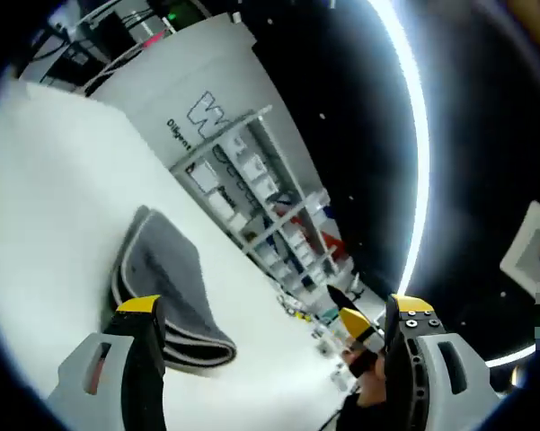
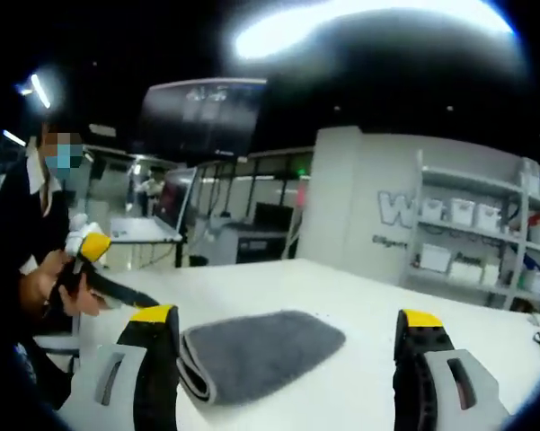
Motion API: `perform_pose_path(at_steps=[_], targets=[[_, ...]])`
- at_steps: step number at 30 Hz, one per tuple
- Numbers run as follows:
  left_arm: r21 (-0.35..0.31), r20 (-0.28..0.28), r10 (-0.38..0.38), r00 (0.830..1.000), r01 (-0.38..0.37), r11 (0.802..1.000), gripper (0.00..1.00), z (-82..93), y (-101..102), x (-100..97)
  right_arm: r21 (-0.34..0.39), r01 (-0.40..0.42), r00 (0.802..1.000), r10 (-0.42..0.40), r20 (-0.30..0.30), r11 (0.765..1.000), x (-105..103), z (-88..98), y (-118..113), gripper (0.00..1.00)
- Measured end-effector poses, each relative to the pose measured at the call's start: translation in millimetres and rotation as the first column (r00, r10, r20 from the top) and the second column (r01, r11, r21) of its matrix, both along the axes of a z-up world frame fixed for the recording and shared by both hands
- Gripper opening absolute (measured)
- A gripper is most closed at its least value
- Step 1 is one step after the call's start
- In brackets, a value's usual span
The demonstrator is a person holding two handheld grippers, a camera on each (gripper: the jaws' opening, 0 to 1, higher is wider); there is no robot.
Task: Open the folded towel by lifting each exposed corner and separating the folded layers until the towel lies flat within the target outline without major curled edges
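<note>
Towel [image 2: 261, 352], grey, folded, lies on the white table [image 2: 359, 305] ahead of my jaws, untouched. My left gripper [image 1: 274, 314] and right gripper [image 2: 287, 316] both stand spread, holding nothing. Risk, as I judge it: pinching the stacked fold edges together, lifting every layer instead of one corner.

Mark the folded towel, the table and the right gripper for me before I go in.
folded towel [image 2: 265, 350], right gripper view, middle of its grey top layer.
table [image 2: 341, 296], right gripper view, bare white top behind the towel.
right gripper [image 2: 287, 325], right gripper view, midway between its yellow-tipped jaws, which stand wide apart.
</note>
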State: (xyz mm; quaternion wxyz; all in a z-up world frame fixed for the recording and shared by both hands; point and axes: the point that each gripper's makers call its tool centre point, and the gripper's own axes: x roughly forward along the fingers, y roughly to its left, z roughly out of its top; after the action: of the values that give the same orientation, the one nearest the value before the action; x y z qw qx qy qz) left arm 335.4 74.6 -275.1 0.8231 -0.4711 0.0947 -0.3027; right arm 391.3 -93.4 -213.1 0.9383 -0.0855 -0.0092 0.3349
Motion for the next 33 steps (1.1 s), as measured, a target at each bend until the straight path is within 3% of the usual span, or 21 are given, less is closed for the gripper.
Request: perform_pose_path(at_steps=[3, 7, 9, 12, 16, 26, 33], targets=[[-0.086, -0.077, -0.062, 0.995, 0.056, 0.995, 1.0, -12.2, -26.8, -4.8, 0.001, 0.002, 1.0, -0.002, -0.003, 1.0, 0.4, -1.7, -1.3, 1.0], [-0.075, -0.126, -0.135, 0.983, 0.127, 0.989, 0.96, -30.0, -59.7, -12.6, 0.001, -0.001, 1.0, 0.001, -0.014, 1.0, 0.2, -6.2, -0.4, 1.0], [-0.101, -0.159, -0.146, 0.976, 0.131, 0.986, 0.96, -37.5, -68.4, -12.0, -0.001, -0.005, 1.0, 0.005, -0.016, 1.0, -0.6, -7.3, -0.4, 1.0], [-0.122, -0.169, -0.128, 0.977, 0.108, 0.987, 0.95, -40.3, -69.1, -7.1, -0.002, -0.006, 1.0, 0.006, -0.018, 1.0, -1.5, -9.0, -2.4, 1.0], [-0.185, -0.177, -0.046, 0.983, 0.013, 0.983, 0.97, -37.4, -56.8, 10.5, -0.002, -0.005, 1.0, 0.005, -0.024, 1.0, -0.4, -11.9, -6.1, 1.0], [-0.187, -0.229, -0.057, 0.972, 0.013, 0.982, 0.97, -48.3, -64.7, 20.7, -0.007, -0.012, 0.999, 0.012, -0.031, 1.0, -1.1, -15.2, -6.0, 1.0], [-0.18, -0.239, -0.005, 0.971, -0.04, 0.983, 0.95, -48.7, -56.4, 33.3, -0.005, -0.02, 0.999, 0.02, -0.03, 1.0, -3.0, -14.9, -2.9, 1.0]])
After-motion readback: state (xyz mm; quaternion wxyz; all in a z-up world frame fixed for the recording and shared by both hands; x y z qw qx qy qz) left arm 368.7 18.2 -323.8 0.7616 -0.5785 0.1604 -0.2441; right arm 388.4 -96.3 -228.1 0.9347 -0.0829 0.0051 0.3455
